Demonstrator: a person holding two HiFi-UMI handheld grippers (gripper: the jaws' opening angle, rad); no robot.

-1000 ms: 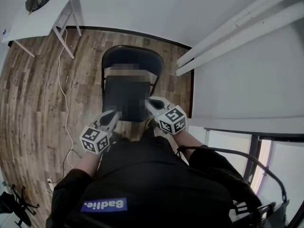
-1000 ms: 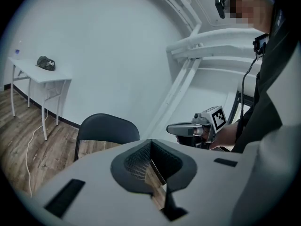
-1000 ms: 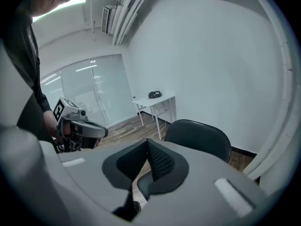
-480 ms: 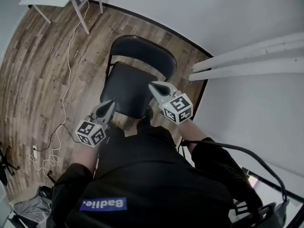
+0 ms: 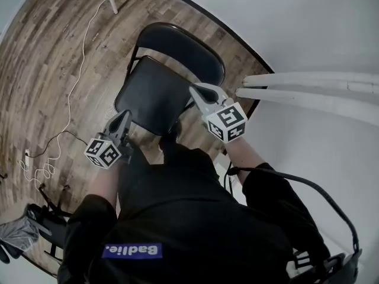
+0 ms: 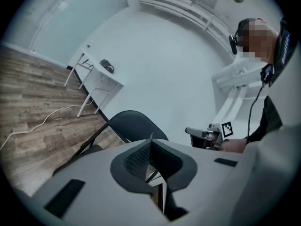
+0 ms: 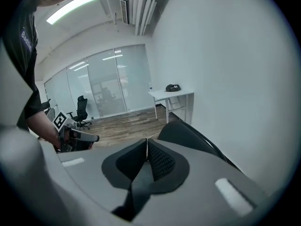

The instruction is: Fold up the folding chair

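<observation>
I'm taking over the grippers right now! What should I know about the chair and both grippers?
Left hand-held gripper: jaws shut, empty, near the seat's front left edge.
Right hand-held gripper: jaws shut, empty, by the seat's right edge.
Black folding chair with curved backrest: stands unfolded on the brown wooden floor, before the person.
Done: nothing; neither gripper holds the chair.
Left: probably grip the seat and tip it up towards the backrest.
</observation>
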